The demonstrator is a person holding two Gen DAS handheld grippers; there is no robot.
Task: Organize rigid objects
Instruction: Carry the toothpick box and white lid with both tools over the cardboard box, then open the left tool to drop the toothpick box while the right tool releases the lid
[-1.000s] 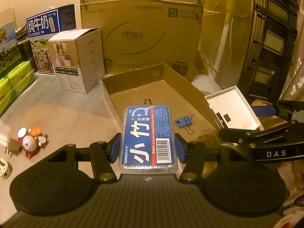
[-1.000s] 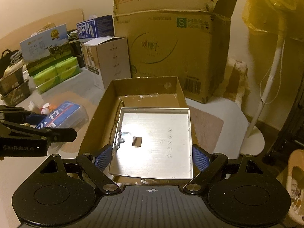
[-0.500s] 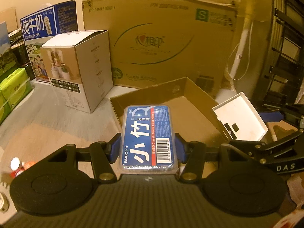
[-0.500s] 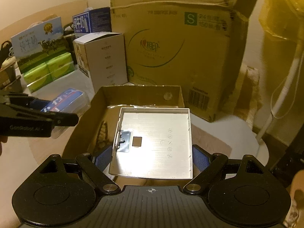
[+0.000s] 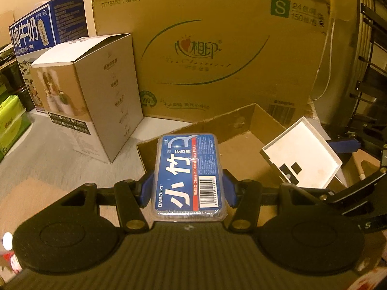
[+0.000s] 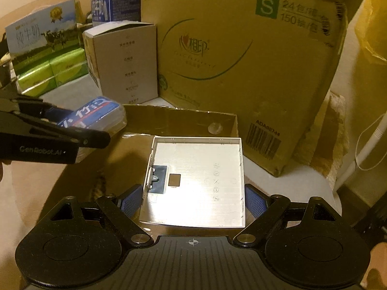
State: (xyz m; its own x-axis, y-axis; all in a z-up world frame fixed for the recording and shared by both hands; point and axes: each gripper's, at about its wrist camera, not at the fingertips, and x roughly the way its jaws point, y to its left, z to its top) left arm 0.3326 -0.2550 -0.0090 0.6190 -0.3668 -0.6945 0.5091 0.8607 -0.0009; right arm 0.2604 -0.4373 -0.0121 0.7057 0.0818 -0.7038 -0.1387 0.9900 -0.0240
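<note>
Left wrist view, frame centre — my left gripper clamps the floss box; my right gripper grips the white tray, lower centre — above the cardboard tray.

A clear plastic box of dental floss picks, topped with a blue and red label bearing white Chinese characters and a barcode, sits lengthwise at the centre of the left wrist view, tilted slightly. A shallow white square tray with a raised rim and small rectangular cutouts fills the lower centre of the right wrist view. Both hang above an open, low-walled cardboard box.
</note>
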